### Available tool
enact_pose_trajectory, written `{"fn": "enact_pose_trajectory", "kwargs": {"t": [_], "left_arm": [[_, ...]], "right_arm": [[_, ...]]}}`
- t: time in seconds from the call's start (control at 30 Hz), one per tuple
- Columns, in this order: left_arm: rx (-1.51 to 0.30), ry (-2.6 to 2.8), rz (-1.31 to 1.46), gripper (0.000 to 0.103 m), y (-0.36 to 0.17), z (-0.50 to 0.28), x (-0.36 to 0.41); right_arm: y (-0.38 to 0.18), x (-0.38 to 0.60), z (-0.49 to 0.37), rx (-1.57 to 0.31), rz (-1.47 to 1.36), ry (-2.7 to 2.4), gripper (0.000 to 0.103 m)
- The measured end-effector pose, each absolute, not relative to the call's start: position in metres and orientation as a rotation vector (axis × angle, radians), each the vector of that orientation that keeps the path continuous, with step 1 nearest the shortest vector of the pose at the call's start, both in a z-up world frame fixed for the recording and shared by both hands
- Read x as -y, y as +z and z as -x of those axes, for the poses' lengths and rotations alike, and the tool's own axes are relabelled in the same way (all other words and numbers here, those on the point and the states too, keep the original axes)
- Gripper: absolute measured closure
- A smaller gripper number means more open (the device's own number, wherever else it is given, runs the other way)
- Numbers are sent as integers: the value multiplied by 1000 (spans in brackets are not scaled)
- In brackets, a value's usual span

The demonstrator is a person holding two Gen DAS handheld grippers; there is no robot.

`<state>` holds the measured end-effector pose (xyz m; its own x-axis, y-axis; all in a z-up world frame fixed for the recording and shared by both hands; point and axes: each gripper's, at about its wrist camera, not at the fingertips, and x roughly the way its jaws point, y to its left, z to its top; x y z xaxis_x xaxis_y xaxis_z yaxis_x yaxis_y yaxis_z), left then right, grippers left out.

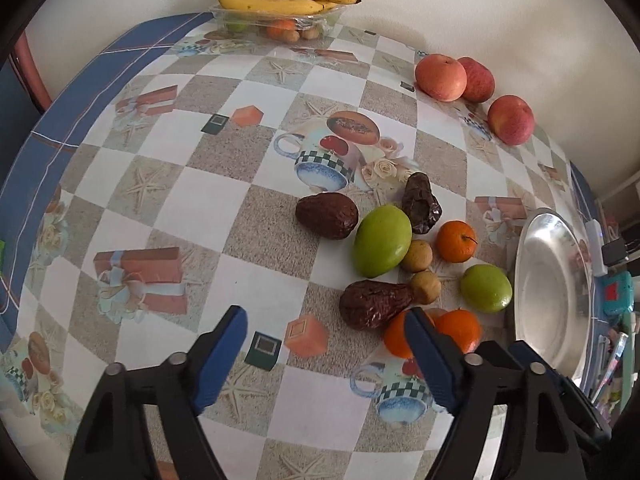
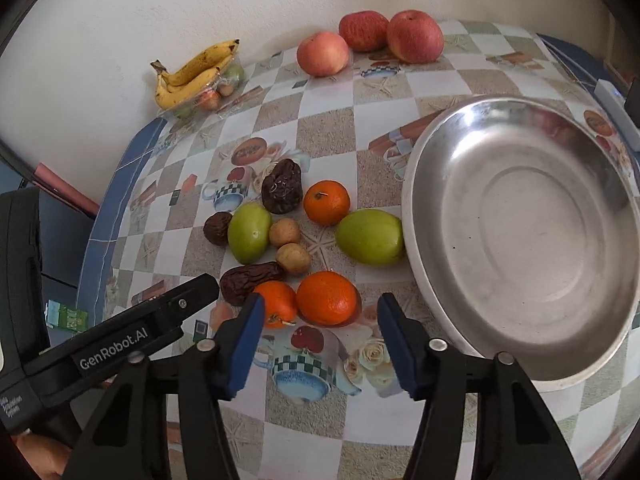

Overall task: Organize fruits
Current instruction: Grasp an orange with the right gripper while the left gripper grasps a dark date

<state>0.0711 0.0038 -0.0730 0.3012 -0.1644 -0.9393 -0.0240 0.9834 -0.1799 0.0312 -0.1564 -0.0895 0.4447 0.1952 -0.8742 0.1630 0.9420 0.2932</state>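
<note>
Both tools hang over the patterned tablecloth (image 1: 256, 216) with jaws spread wide and nothing between them — a stance that suits choosing a fruit rather than carrying one. Just ahead of the right gripper (image 2: 320, 344), nearly centred on its gap, sits an orange (image 2: 327, 298), bright and dimpled, touching a second orange (image 2: 276, 304) toward the left finger. The steel bowl (image 2: 520, 240), empty, lies off the right finger, probably placed close so transfers stay short. The left gripper (image 1: 326, 354) has its right finger overlapping those same oranges in its own view; its gap faces bare cloth.

Further out from the jaws: a wrinkled brown fruit (image 2: 250, 278), two small tan round fruits (image 2: 289, 246), two smooth green fruits (image 2: 370, 237) — one touching the bowl's rim — and a third orange (image 2: 326, 203). Farthest, by the wall, three reddish apples (image 2: 370, 40) and bananas (image 2: 196, 74) resting atop a clear tray (image 1: 280, 24).
</note>
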Motion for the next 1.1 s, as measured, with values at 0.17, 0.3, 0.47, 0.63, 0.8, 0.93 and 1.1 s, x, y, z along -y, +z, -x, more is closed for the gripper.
{"fn": "enact_pose_trajectory", "kwargs": {"t": [0.17, 0.3, 0.47, 0.63, 0.8, 0.93, 1.1], "left_arm": [[-1283, -116, 234, 25, -82, -79, -6], [-1276, -144, 225, 27, -83, -81, 2], [-1308, -165, 255, 38, -93, -86, 4], [-1342, -169, 303, 45, -105, -89, 1], [-1358, -188, 368, 51, -111, -91, -2], [-1357, -212, 406, 61, -111, -91, -3], [-1362, -215, 418, 62, -111, -90, -5]], "right_arm": [[-105, 157, -42, -1164, -397, 11, 52], [-111, 151, -48, -1179, -373, 4, 57], [-113, 148, -52, -1178, -330, -17, 62], [-116, 153, -51, -1186, -370, -16, 63], [-116, 153, -49, -1182, -378, -18, 64], [-116, 153, -49, -1179, -384, -20, 64], [-116, 153, -49, -1179, -393, -21, 64]]}}
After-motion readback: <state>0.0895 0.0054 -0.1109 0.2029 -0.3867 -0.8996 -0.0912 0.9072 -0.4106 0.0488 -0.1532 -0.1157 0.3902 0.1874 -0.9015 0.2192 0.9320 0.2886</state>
